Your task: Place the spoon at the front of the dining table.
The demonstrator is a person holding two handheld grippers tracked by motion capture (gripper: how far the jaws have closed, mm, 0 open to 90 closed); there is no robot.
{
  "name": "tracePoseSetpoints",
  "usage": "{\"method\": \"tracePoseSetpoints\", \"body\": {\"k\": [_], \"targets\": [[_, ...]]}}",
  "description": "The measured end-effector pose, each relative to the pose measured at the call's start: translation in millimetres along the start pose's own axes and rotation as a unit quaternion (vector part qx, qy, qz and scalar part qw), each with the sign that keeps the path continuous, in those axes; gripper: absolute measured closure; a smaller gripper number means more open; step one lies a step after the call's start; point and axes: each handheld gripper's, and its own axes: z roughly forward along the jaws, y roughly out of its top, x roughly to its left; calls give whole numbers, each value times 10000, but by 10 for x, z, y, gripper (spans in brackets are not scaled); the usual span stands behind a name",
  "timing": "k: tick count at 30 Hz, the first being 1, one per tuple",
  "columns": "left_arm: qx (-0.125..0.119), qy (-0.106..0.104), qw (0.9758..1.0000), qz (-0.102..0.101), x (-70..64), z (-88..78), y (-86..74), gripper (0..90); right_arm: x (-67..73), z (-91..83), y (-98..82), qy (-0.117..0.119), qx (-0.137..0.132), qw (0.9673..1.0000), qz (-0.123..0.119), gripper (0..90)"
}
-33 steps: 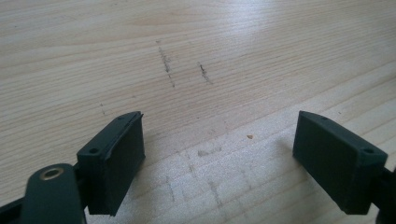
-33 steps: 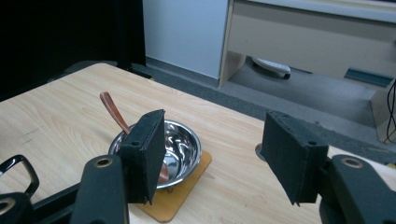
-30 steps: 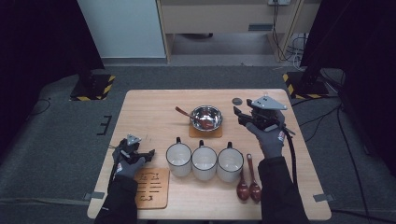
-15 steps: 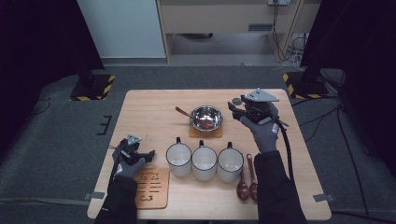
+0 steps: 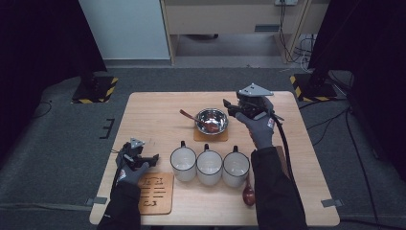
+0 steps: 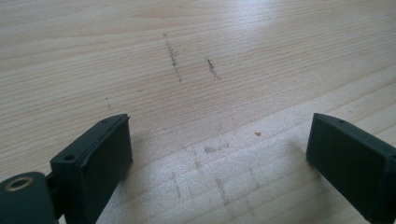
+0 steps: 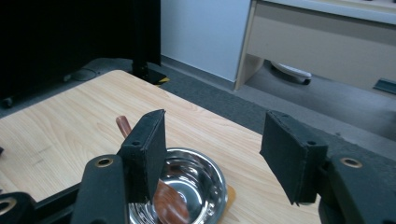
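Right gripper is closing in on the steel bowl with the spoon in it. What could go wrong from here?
1. The open right gripper hovers by the shiny steel bowl; a low jaw could nudge it off its square cork coaster.
2. The wooden spoon leans loosely over the bowl's rim, so a bump might flip it out.
3. The three white mugs stand near the right forearm, which could catch them.

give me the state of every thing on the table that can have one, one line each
steel bowl: upright on a coaster, a wooden spoon resting in it
three white mugs: upright, in a row, look empty
wooden spoon by the mugs: lying flat on the table
left gripper: open, nothing between its fingers
right gripper: open, holding nothing, beside the bowl
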Motion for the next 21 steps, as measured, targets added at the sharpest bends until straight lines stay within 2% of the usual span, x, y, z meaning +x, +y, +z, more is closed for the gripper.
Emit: {"method": "tracePoseSetpoints", "body": {"k": [13, 15, 21], "targets": [[3, 5, 10000, -10, 0, -2, -2, 54, 94, 282, 117, 68, 127, 9999, -60, 404], [3, 6, 10000, -12, 0, -2, -3, 53, 115, 336, 140, 92, 198, 9997, -143, 403], [4, 10, 10000, -13, -1, -3, -3, 51, 164, 440, 172, 111, 235, 9996, -108, 400]]}}
